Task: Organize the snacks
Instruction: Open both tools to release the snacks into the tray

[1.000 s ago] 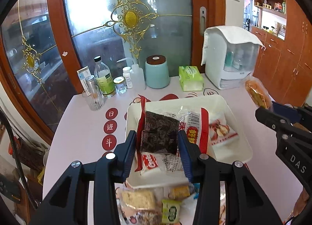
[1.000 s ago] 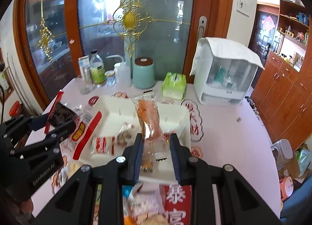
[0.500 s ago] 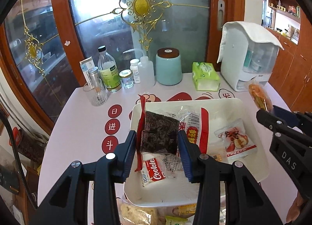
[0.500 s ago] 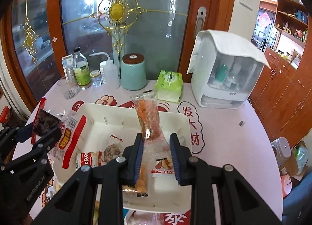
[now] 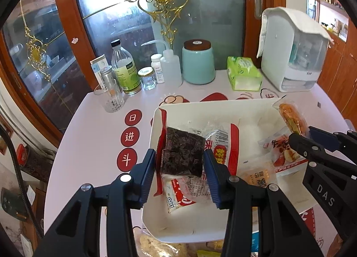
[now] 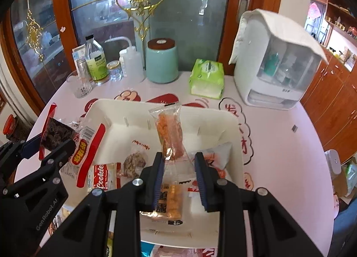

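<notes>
Both hands are at the delivery step: each carries one snack over the white tray (image 5: 154,136), which sits on the bench (image 5: 89,145) in front of the jars and bottles.

The left gripper (image 5: 179,167) has the dark seaweed-like snack packet (image 5: 183,152) between its fingers (image 5: 148,167). Its jaws are opening, though the blue pads look to be against the packet's sides at this instant. The packet hangs over the tray's near-left part, above a Cookie packet (image 6: 101,177) lying on the tray floor. Its long axis runs away from the gripper, the red-striped clear wrapper trailing toward the far side and to the right.

The right gripper (image 6: 179,165) has the orange cracker packet (image 6: 169,136) standing between its fingers (image 6: 159,167). Its jaws are opening too; they are narrow, and whether the pads are pressing on the crimped lower end I cannot tell for sure. The packet stands nearly upright over the tray's near middle, long axis pointing up and away toward the far rim, sealed top end farthest from the gripper. Another orange snack packet (image 6: 170,201) lies flat just beneath.

In my judgement the next move is release: let both packets drop clear onto the tray floor, then lift away without snagging wrappers.
</notes>
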{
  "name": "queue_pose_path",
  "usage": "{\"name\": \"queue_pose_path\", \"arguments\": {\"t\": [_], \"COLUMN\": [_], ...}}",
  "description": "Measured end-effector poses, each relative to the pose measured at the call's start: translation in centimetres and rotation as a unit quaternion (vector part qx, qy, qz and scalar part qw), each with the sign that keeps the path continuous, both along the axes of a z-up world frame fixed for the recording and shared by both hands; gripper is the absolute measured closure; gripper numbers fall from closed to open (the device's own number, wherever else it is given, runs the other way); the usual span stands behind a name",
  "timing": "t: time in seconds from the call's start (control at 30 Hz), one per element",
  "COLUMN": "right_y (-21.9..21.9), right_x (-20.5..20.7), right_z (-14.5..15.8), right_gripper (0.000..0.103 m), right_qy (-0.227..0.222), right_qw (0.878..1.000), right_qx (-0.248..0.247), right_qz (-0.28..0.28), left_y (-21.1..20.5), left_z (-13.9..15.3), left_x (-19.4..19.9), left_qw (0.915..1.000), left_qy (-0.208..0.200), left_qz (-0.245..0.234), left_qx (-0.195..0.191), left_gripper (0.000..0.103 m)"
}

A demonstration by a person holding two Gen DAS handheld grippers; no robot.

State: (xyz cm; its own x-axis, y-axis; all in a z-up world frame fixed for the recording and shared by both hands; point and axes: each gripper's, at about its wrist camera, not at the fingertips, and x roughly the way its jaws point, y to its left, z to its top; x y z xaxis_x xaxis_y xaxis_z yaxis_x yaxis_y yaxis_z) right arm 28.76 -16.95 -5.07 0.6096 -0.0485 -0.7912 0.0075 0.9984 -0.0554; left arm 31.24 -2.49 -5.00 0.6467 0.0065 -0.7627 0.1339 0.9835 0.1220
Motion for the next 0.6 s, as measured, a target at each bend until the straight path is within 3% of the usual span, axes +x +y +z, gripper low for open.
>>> {"name": "queue_pose_path", "arguments": {"t": [0.03,0.1,0.13,0.2,0.3,0.6], "right_y": [0.1,0.4,0.5,0.8,1.1,1.5], "right_x": [0.1,0.1,0.0,-0.4,-1.0,-2.4], "right_z": [-0.2,-0.7,-0.8,-0.9,-0.7,0.4], "right_gripper": [0.074,0.071,0.069,0.057,0.048,0.047], "right_qy": [0.004,0.013,0.013,0.008,-0.006,-0.026], "right_qw": [1.0,1.0,1.0,1.0,0.999,0.998], "right_qx": [0.001,-0.001,-0.004,-0.02,-0.042,-0.056], "right_qz": [0.003,0.009,0.011,0.009,0.01,0.009], "left_y": [0.0,0.1,0.3,0.5,0.6,1.2], "left_z": [-0.2,-0.5,-0.5,-0.3,-0.3,0.5], "left_x": [0.0,0.0,-0.1,-0.5,-0.7,-2.0], "left_qw": [1.0,0.9999,0.9999,0.9998,0.9998,0.9996], "left_qy": [0.004,0.011,0.006,-0.008,-0.004,-0.016], "left_qz": [0.002,0.005,0.011,0.011,0.01,0.015], "left_qx": [0.004,0.006,0.009,0.011,0.019,0.017], "left_gripper": [0.056,0.018,0.014,0.012,0.012,0.012]}}
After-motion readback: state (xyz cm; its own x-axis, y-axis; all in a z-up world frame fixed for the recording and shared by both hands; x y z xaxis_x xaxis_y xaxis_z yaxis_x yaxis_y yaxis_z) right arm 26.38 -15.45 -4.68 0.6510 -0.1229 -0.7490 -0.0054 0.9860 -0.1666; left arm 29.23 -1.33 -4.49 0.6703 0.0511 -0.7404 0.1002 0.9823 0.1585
